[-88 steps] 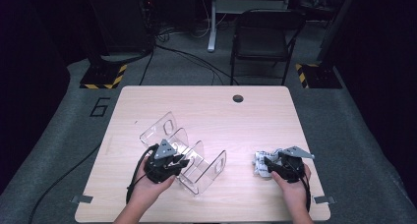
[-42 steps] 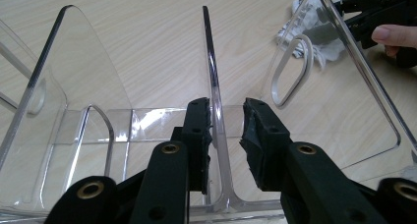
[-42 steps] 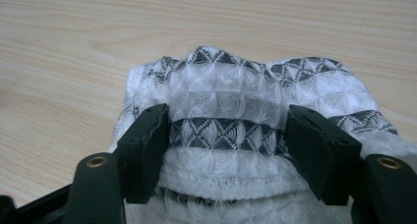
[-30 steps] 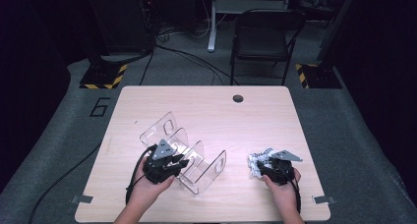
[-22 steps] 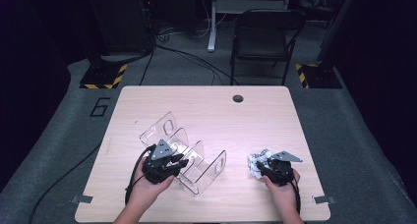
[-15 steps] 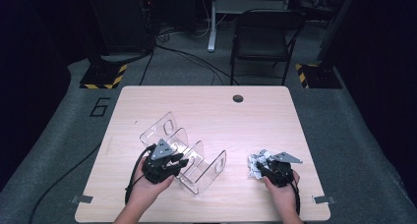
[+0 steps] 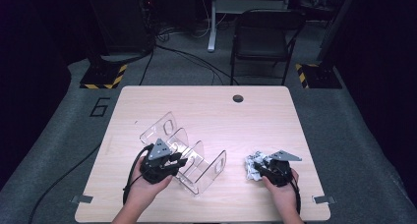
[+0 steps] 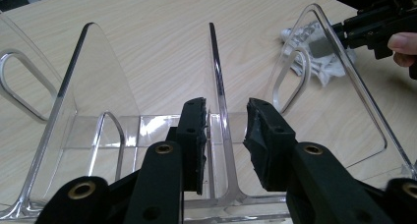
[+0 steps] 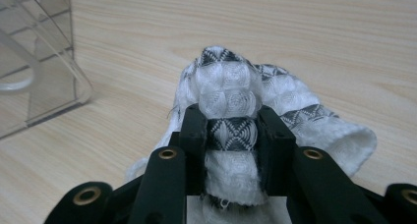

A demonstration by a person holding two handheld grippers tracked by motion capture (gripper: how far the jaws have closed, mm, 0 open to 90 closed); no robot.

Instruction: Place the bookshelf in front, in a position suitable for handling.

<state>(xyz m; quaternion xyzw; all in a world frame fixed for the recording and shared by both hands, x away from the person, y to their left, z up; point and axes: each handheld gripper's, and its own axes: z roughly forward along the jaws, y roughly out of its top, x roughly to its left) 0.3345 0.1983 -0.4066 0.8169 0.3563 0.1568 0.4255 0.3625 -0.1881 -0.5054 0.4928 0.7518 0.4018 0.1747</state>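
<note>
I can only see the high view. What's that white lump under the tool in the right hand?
Observer: A crumpled white cloth with a dark woven pattern. The right gripper pinches a fold of it, and its fingers have just been closing.
Operator: And the other tool, is it squeezing anything?
Observer: Not that I can see. The left gripper straddles one upright divider of the clear rack, and a gap shows between the divider and one finger.
</note>
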